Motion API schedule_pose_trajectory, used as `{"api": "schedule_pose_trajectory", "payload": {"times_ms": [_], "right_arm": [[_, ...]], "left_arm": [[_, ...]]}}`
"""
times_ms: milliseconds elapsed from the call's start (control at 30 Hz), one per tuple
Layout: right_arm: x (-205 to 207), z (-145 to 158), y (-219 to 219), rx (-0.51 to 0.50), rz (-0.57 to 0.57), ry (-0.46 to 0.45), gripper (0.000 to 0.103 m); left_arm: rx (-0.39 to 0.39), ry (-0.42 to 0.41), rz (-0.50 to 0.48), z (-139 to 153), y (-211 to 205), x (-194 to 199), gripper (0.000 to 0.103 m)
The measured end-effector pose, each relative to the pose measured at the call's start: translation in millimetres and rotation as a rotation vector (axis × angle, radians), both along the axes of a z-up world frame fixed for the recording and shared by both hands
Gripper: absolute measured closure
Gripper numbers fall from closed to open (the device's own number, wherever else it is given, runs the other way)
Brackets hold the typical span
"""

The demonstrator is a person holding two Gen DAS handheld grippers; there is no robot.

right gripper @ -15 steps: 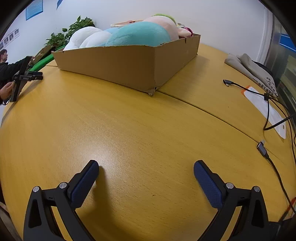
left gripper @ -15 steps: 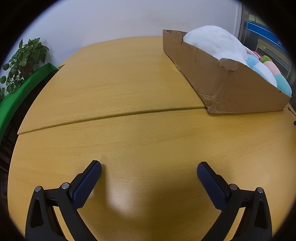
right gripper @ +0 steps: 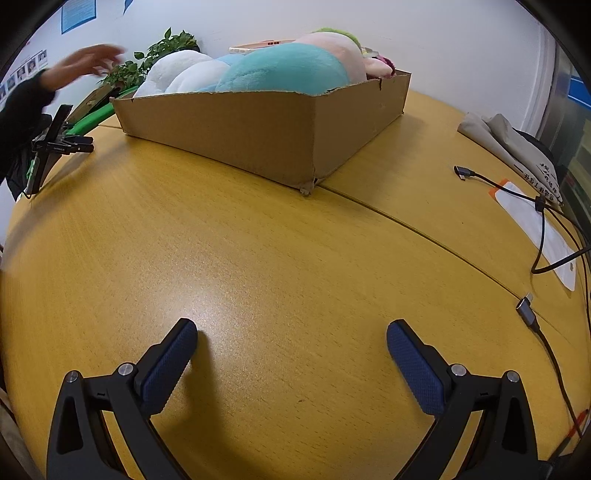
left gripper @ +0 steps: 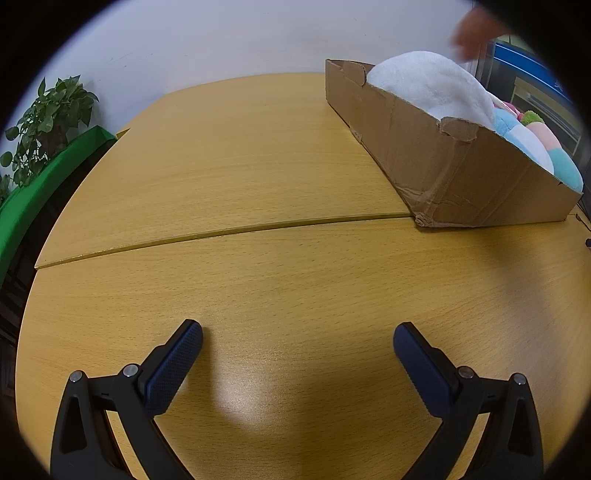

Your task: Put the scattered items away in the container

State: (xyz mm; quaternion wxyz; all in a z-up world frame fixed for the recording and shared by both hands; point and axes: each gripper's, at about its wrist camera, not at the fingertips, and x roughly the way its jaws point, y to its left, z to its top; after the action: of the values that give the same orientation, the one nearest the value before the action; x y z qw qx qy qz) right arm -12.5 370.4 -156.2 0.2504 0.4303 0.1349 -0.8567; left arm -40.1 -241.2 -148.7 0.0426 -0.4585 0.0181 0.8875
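Observation:
A brown cardboard box (left gripper: 458, 173) stands on the wooden table at the upper right of the left wrist view, filled with plush toys: a white one (left gripper: 428, 85) and a pastel blue and pink one (left gripper: 532, 144). In the right wrist view the box (right gripper: 266, 129) is ahead, with a teal plush (right gripper: 288, 70) and a white plush (right gripper: 173, 70) heaped above its rim. My left gripper (left gripper: 297, 334) is open and empty low over bare table. My right gripper (right gripper: 291, 334) is open and empty over the table too.
A bare hand (right gripper: 85, 62) reaches in at the upper left of the right wrist view; it also shows blurred in the left wrist view (left gripper: 472, 33). A black stand (right gripper: 55, 144), cables (right gripper: 543, 221), a white label (right gripper: 535, 221), folded cloth (right gripper: 509, 144) and a plant (left gripper: 48, 122) ring the table.
A person's hand has come into view above the box in both views. Both grippers have stayed put and open.

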Motion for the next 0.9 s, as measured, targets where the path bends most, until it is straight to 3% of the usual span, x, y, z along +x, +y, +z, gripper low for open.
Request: {"api": "schedule_pose_trajectory", "payload": {"times_ms": [433,900], "right_arm": [[0,1,1,0.001,0.0,-0.001,0.0],[0,1,1,0.001,0.001,-0.001,0.0]], "left_arm": [[-0.002,0.0,0.055,1,-22,-42,0.0],[-0.007,0.009,0.055,-6,-10,-18,0.0]]}}
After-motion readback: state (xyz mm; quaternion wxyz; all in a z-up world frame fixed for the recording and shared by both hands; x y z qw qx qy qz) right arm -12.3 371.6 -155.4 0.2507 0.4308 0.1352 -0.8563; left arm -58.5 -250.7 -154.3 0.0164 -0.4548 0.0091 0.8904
